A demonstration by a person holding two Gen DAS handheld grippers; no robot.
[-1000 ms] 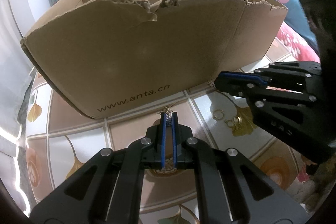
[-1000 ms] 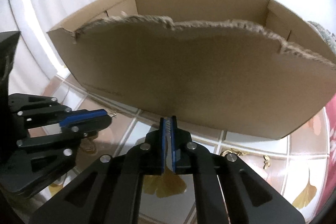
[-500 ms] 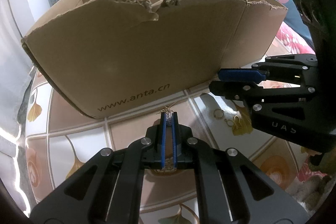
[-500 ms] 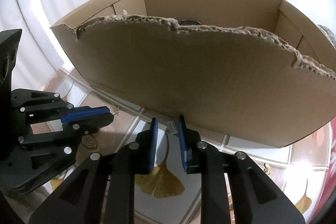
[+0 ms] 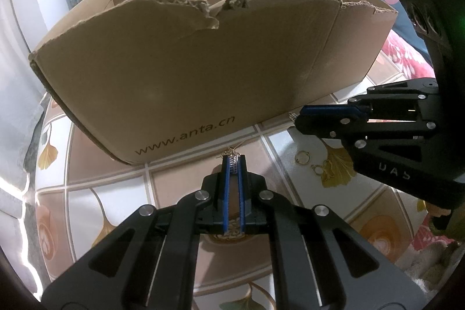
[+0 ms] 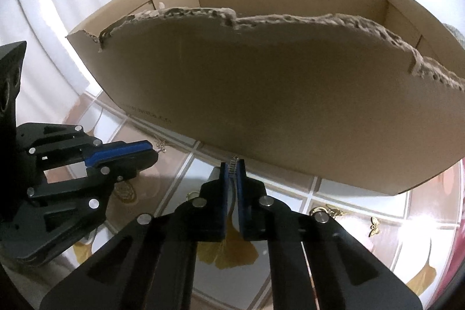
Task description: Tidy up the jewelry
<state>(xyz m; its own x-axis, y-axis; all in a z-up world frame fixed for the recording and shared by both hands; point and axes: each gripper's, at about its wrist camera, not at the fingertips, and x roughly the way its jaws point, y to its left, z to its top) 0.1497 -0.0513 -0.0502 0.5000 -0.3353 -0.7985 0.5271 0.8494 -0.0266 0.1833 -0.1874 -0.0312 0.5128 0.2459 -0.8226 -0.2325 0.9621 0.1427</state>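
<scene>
In the left wrist view my left gripper (image 5: 233, 161) is shut on a short silvery link strip (image 5: 233, 164). A thin gold chain (image 5: 231, 149) shows just past its tips. It hovers over the tiled tabletop, in front of a torn cardboard box (image 5: 203, 71). My right gripper (image 6: 232, 164) is shut on a similar silvery strip (image 6: 232, 163), close to the box wall (image 6: 276, 106). The right gripper (image 5: 299, 118) also reaches in from the right of the left wrist view. The left gripper (image 6: 151, 153) shows at the left of the right wrist view.
Gold rings and earrings (image 5: 312, 164) lie on the leaf-patterned tiles (image 5: 180, 179) between the two grippers. More gold pieces (image 6: 325, 211) and a butterfly charm (image 6: 374, 223) lie to the right. Curtains and a chair stand beyond the box.
The right gripper opened around its silvery strip and has shut on it again, and it tilted slightly. The left gripper kept still.
</scene>
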